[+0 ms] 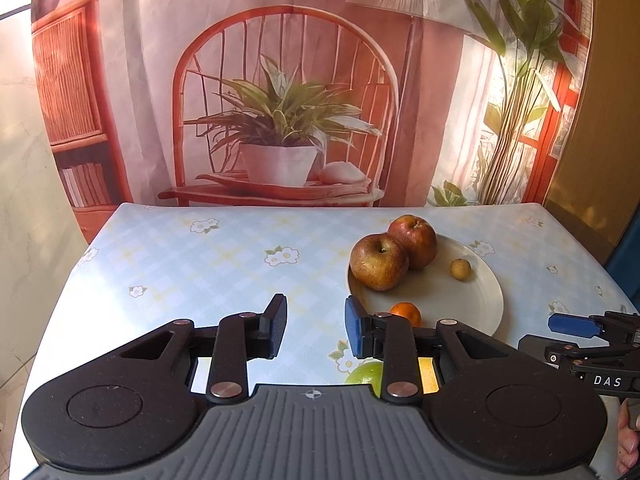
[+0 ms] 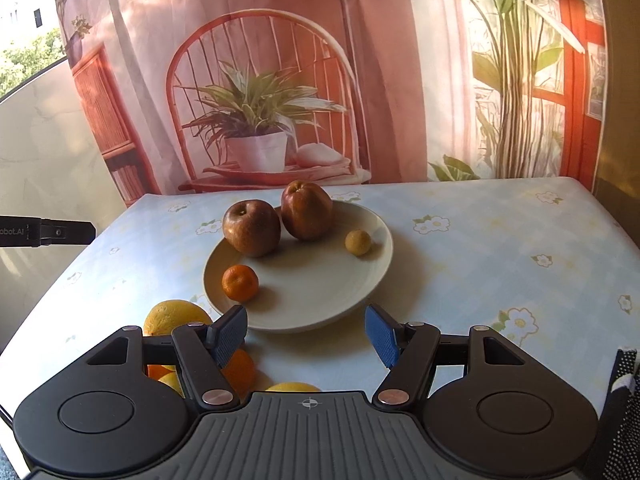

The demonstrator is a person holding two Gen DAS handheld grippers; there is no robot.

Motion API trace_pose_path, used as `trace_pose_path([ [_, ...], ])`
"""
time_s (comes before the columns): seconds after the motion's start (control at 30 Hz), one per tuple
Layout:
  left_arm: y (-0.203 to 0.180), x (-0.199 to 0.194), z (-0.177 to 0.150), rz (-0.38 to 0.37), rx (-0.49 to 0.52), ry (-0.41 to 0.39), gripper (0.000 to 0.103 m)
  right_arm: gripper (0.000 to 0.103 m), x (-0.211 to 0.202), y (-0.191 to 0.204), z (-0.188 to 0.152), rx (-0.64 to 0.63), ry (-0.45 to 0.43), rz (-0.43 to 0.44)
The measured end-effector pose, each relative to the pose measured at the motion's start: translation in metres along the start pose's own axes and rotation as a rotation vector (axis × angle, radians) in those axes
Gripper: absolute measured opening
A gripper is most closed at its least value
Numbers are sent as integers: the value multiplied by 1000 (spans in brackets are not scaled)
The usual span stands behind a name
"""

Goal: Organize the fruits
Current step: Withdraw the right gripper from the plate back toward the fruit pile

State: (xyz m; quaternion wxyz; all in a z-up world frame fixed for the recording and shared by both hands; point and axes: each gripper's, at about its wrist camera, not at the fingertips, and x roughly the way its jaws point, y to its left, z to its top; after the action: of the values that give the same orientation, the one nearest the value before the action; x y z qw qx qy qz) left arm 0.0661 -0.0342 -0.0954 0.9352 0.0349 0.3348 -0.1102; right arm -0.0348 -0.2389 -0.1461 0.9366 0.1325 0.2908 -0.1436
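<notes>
A cream plate (image 2: pixel 320 304) holds two red-brown apples (image 2: pixel 252 228) (image 2: pixel 306 210), a small mandarin (image 2: pixel 240 283) and a small yellowish round fruit (image 2: pixel 358 242). My right gripper (image 2: pixel 306 336) hovers just in front of the plate's near rim, open and empty. A large yellow citrus (image 2: pixel 176 316), an orange (image 2: pixel 240 372) and another yellow fruit (image 2: pixel 292 387) lie on the table under it. My left gripper (image 1: pixel 316 328) is left of the plate (image 1: pixel 460 300), its jaws a narrow gap apart with nothing between. A green fruit (image 1: pixel 366 374) lies below its right finger.
The table wears a light blue flowered cloth (image 1: pixel 200 264); a printed backdrop (image 1: pixel 280 80) hangs right behind its far edge. The right gripper's blue finger (image 1: pixel 572 326) shows at the left view's right edge. The cloth stretches bare left of the plate.
</notes>
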Motion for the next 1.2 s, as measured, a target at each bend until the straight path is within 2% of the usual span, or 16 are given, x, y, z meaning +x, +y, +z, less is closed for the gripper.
trace_pose_path([
  [0.37,-5,-1,-12,-12,3,23,33,62,-13,-4,-23,14,21,-14],
  [0.93,-9,-2,-15,-28,14,37,34,62,-15,-4,-32,14,53,-1],
  [1.2,-14,-3,-16,-51,22,45,34,57,-21,-6,-42,17,75,19],
])
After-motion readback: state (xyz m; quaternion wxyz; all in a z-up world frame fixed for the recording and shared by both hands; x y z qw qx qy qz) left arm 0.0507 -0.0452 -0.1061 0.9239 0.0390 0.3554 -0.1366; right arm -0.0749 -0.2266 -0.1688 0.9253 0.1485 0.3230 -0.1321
